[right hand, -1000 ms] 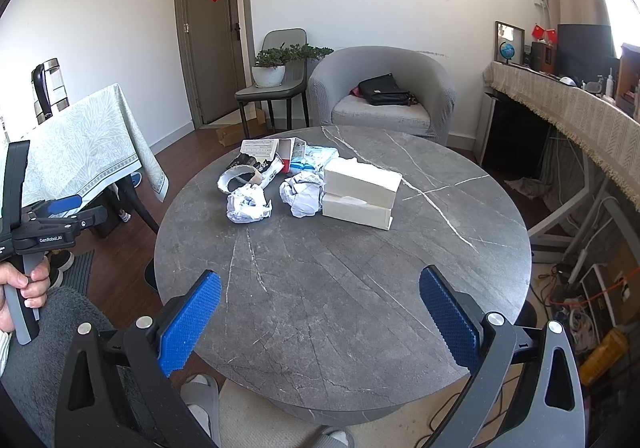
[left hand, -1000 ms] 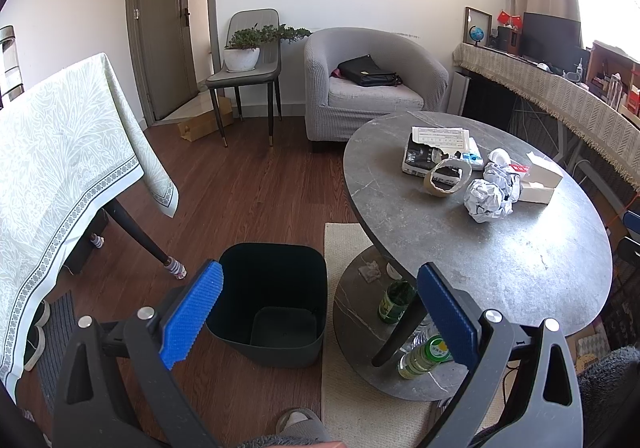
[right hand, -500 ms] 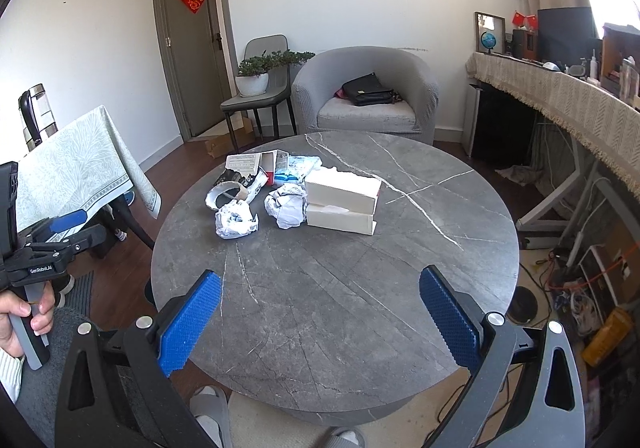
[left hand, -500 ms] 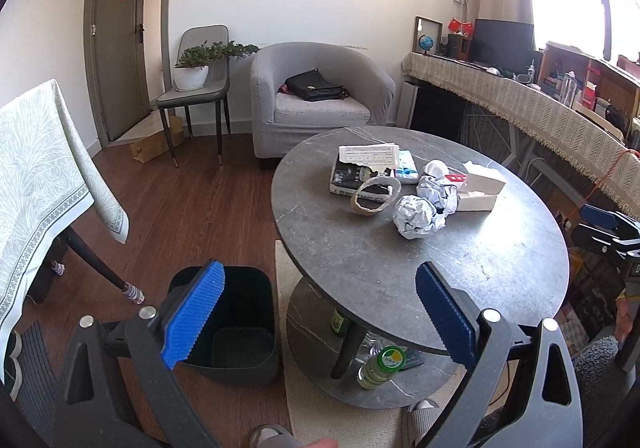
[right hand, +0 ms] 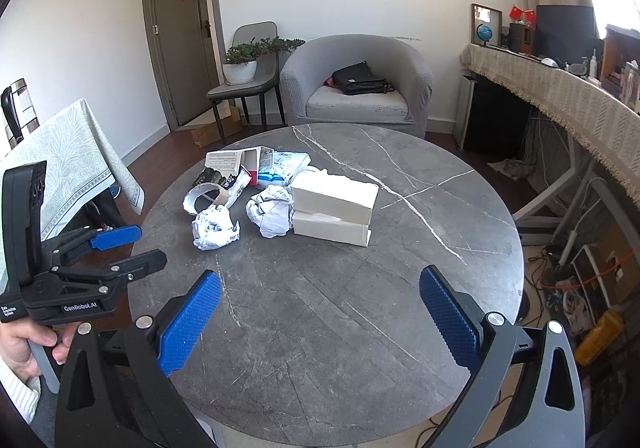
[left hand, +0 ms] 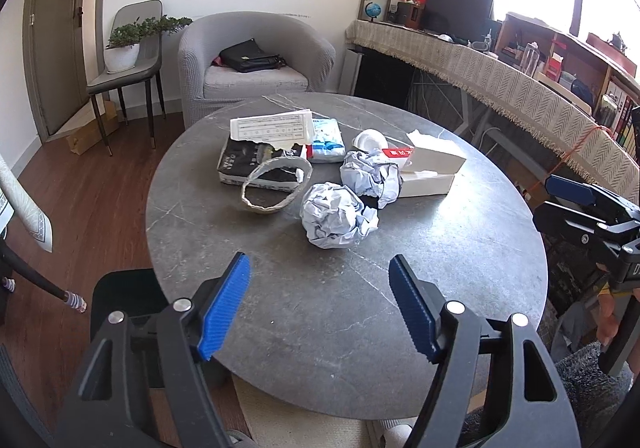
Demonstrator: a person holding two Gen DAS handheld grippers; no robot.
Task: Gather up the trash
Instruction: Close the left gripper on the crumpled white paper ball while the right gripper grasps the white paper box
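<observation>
Two crumpled balls of white paper are lying on the grey marbled surface (left hand: 320, 328). The nearer ball (left hand: 336, 214) is sitting just off the middle of the round top, towards ten o'clock. The second ball (left hand: 370, 176) is resting just beyond it, at about one o'clock from the first, leaning against the low white box. A torn ring of white paper (left hand: 276, 188) is lying flat at about ten o'clock from the nearer ball, its far edge overlapping a dark packet. The dark bin (left hand: 128, 294) is standing on the floor beside the surface's edge at about eight o'clock.
</observation>
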